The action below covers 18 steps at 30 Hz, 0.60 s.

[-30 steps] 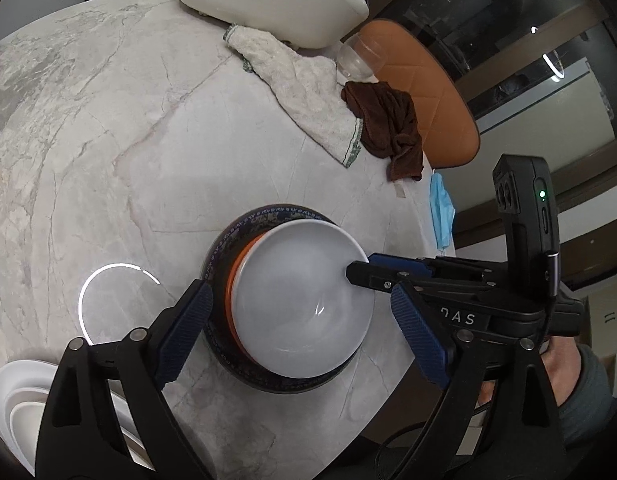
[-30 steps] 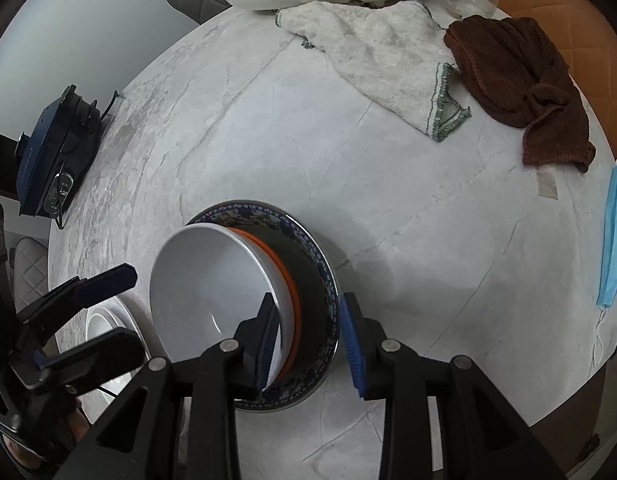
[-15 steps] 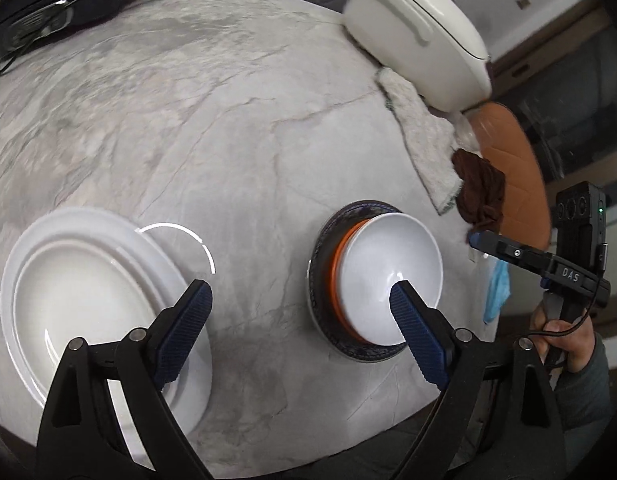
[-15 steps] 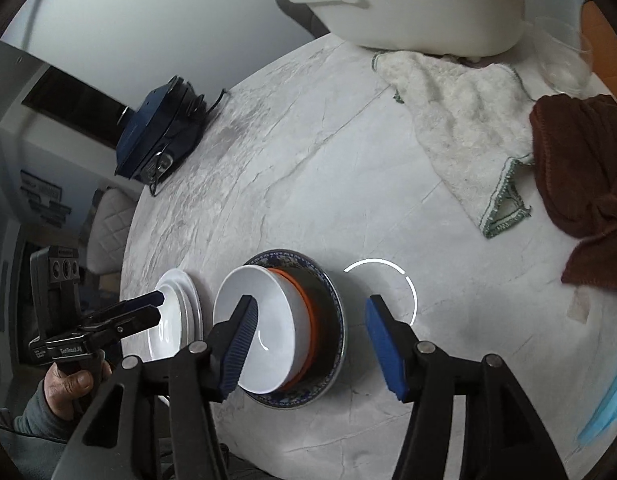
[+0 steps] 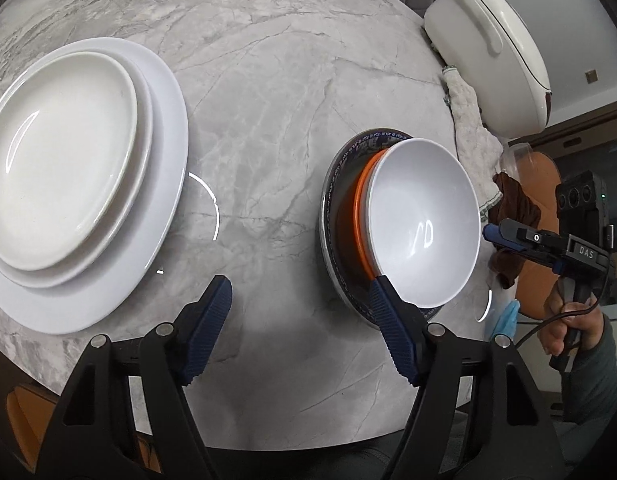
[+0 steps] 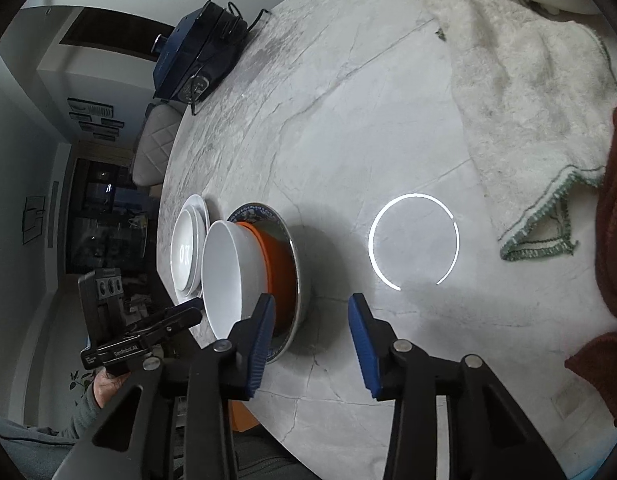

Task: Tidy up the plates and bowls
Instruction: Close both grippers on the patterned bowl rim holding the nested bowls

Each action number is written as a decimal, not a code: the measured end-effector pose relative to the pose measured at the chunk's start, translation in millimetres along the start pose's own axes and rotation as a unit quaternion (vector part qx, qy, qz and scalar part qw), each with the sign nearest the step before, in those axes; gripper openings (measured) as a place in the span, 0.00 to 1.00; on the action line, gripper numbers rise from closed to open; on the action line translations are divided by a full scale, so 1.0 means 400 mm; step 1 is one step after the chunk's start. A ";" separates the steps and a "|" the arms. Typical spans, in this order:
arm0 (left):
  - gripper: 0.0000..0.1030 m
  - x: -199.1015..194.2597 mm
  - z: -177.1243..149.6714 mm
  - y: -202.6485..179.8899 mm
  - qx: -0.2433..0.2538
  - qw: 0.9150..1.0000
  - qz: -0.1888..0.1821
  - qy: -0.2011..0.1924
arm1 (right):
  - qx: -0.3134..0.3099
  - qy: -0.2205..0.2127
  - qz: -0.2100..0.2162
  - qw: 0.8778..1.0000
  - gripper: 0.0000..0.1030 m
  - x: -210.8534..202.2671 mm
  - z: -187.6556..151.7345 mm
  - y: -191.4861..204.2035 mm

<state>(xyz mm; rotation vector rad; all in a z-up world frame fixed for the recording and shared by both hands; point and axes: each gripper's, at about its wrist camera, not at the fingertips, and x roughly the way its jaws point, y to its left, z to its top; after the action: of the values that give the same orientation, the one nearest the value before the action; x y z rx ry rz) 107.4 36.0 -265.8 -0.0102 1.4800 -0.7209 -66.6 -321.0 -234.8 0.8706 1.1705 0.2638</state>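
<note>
Desk (image 5: pixel 292 92) is round grey marble, two stacks on it. White bowl (image 5: pixel 422 224) sits nested in an orange bowl (image 5: pixel 359 216), both on a dark blue-patterned plate (image 5: pixel 332 216), toward my right in the left wrist view. Well apart to the other side I see a white plate stack (image 5: pixel 80 172): a smaller plate on a large one.

Left tongs (image 5: pixel 300 316) are closing, nothing between the pads, only bare desk in the gap. Their right-hand pad overlaps the near rim of the patterned plate in the picture; I can't tell if it touches.

Right tongs (image 6: pixel 310 336) are closing too, gap empty over bare desk. Their left pad sits just in front of the bowl stack's near edge; contact unclear. From the left wrist view I see the right tongs side-on beyond the bowl, held in a hand (image 5: pixel 568 332) with a grey sleeve.

Far edge: white lidded pot (image 5: pixel 488 44), cream towel (image 6: pixel 520 92), brown cloth (image 6: pixel 612 280) beside it, dark blue device (image 6: pixel 196 52) with a cable. Light ring reflection (image 6: pixel 412 240) on the desk between bowls and towel.
</note>
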 end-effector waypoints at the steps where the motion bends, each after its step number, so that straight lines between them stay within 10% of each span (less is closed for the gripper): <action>1: 0.66 0.005 0.004 0.002 -0.003 1.000 -0.009 -0.001 | -0.007 0.008 0.001 1.000 0.40 0.010 0.006 0.004; 18: 0.31 0.062 0.102 0.008 0.019 0.998 -0.056 0.017 | -0.025 0.074 0.020 0.997 0.31 0.100 0.039 -0.001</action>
<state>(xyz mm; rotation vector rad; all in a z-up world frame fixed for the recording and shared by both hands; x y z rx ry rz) 143.5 10.4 -283.9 -0.0540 1.5064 -0.8431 -37.1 -304.6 -260.9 0.8431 1.2788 0.3932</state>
